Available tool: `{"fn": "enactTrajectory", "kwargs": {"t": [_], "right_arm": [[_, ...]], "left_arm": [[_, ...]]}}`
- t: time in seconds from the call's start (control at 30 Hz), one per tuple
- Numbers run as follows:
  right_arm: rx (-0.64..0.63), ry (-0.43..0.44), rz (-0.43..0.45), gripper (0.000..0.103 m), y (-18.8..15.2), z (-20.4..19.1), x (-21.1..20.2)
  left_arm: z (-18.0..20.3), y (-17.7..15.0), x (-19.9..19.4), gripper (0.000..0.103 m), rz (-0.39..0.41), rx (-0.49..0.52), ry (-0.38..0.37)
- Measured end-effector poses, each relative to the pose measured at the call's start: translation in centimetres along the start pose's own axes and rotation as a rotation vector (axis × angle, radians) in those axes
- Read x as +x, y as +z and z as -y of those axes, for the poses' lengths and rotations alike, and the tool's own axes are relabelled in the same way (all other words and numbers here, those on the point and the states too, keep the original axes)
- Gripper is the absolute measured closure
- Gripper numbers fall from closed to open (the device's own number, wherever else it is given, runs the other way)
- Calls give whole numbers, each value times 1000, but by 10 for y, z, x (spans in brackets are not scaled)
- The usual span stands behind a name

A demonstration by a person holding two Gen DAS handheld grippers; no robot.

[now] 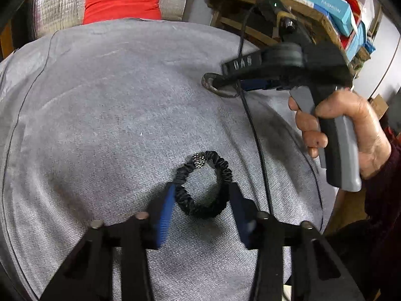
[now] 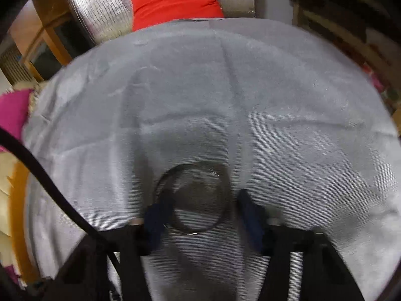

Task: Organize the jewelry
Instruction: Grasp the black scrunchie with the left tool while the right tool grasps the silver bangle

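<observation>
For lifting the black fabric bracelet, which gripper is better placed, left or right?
Left. The left gripper already has its pads on both sides of the black fabric bracelet, while the right gripper is at the metal bangle.

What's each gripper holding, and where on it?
Left gripper: black bracelet, pads on opposite outer sides. Right gripper: straddles metal bangle; grip unclear.

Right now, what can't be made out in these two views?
- Right wrist view: motion blur smears the bangle; whether the right gripper's pads press it is unclear.
- Left wrist view: the right gripper covers part of the bangle.
- Left wrist view: whether the left gripper pads squeeze the scrunchie or only touch it.
- Shelf boxes: mostly cropped, print too small.
</observation>
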State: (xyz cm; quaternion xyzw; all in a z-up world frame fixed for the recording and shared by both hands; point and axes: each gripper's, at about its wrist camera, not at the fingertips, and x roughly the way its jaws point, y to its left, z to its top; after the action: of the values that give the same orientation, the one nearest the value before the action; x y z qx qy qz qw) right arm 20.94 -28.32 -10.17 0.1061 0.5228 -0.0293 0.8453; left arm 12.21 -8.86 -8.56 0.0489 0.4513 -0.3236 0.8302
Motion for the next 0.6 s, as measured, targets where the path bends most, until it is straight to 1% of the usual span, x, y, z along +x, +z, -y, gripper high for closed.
{"fn": "enactTrajectory", "kwargs": {"t": [0.03, 0.07, 0.17, 0.2, 0.23, 0.33, 0.43, 0.47, 0.5, 0.53, 0.57, 0.6], "right_arm": [[1, -4, 3, 63, 0, 1, 0], [6, -6, 4, 70, 1, 3, -1], [26, -1, 10, 83, 2, 12, -5], [33, 7, 16, 86, 3, 14, -8], [32, 15, 21, 86, 3, 16, -10], [30, 38, 41, 88, 3, 19, -17], [74, 104, 59, 87, 3, 25, -25], [90, 124, 63, 86, 4, 27, -27], [99, 136, 60, 76, 5, 27, -28], [108, 152, 54, 69, 5, 28, -27], [115, 164, 50, 51, 5, 29, -26], [121, 171, 47, 38, 5, 28, -25]], "left_arm": [[0, 0, -2, 73, 0, -4, -7], [1, -1, -3, 78, 0, -5, -11], [3, -1, -6, 89, 5, 8, -18], [4, -1, -8, 91, 9, 14, -15], [5, -2, -10, 94, 16, 23, -6], [4, -2, -14, 95, 32, 22, -3], [2, -1, -25, 95, 57, 20, -1], [2, -1, -28, 95, 64, 19, -1], [2, -2, -31, 95, 72, 18, 1], [0, -1, -35, 95, 76, 16, 2], [-1, -2, -38, 95, 81, 13, 4], [-2, 0, -39, 95, 88, 8, 6]]}}
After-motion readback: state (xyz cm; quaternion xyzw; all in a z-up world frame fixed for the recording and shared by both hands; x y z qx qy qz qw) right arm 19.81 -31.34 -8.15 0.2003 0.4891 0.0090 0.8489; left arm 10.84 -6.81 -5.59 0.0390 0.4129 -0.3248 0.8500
